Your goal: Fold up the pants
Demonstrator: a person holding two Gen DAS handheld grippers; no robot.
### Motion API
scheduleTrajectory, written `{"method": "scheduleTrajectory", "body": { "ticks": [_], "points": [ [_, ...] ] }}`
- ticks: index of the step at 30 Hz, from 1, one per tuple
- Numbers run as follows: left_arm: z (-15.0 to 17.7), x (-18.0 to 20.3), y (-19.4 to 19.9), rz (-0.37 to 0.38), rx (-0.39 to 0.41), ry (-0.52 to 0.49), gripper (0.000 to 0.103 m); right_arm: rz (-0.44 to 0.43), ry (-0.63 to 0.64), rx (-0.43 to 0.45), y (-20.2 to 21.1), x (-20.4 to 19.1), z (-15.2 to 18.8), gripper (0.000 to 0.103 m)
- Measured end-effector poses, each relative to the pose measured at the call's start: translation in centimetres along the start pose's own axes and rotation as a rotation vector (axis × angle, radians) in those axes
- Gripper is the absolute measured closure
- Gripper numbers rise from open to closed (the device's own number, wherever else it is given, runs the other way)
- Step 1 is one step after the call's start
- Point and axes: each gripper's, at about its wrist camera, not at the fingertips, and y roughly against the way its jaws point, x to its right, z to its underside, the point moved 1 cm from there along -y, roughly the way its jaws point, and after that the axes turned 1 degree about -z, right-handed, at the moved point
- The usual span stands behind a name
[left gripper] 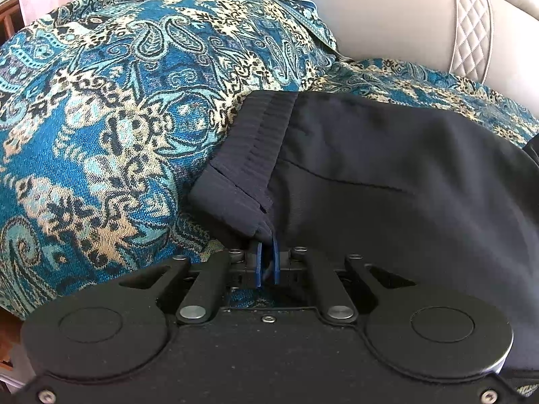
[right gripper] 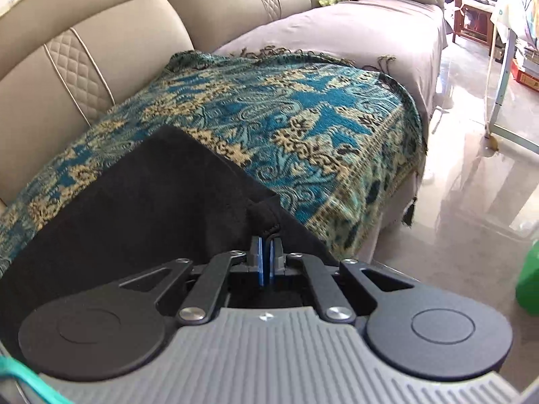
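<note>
We hold the dark navy pants [left gripper: 387, 175] at two points, and they lie spread over the paisley throw [left gripper: 101, 118] on the sofa [right gripper: 101, 33]. The left gripper [left gripper: 267, 259] has its blue fingers [left gripper: 258, 262] pinching a bunched corner at the ribbed waistband [left gripper: 266, 134], which rises just ahead of the fingers and to their left. The right gripper [right gripper: 267, 262] has its fingers [right gripper: 259, 262] pinching a dark edge of the cloth, with most of the garment stretching away to the left of those fingers; which part of the pants this is, we cannot tell. We judge the bites shallow: only a small fold sits between each pair of fingers, so a quick lift could let the fabric slide out. Uneven pulling between our two grippers would skew the fold line. The throw is loose and textured, and dragging the pants across it could rumple it beneath them; its fringed edge hangs near the sofa's front.
</note>
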Motion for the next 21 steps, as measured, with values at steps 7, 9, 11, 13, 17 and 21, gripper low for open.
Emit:
{"method": "scheduleTrajectory", "body": {
  "ticks": [7,9,11,13,17,21],
  "points": [
    [-0.4,0.6,1.5,0.036,-0.004,-0.028,0.062,0.079,-0.012,0.001,0.4,0.5,0.2,0.06],
    [-0.6,1.0,2.8,0.052,0.023,-0.039,0.045,0.184,0.032,0.058,1.5,-0.3,0.2,0.042],
    [-0.8,1.7,4.6,0.06,0.079,-0.078,0.04,0.172,0.06,0.142,3.3,-1.5,0.3,0.035],
    [-1.0,2.6,6.4,0.073,0.142,-0.113,0.031,0.091,0.101,0.211,4.9,-3.5,0.8,0.032],
    [-1.6,5.4,9.5,0.14,0.246,-0.161,0.024,-0.142,0.263,0.245,6.7,-10.3,2.7,0.031],
    [-1.8,9.4,10.2,0.243,0.268,-0.167,0.024,-0.406,0.391,0.171,7.6,-18.0,5.5,0.031]
  ]
}}
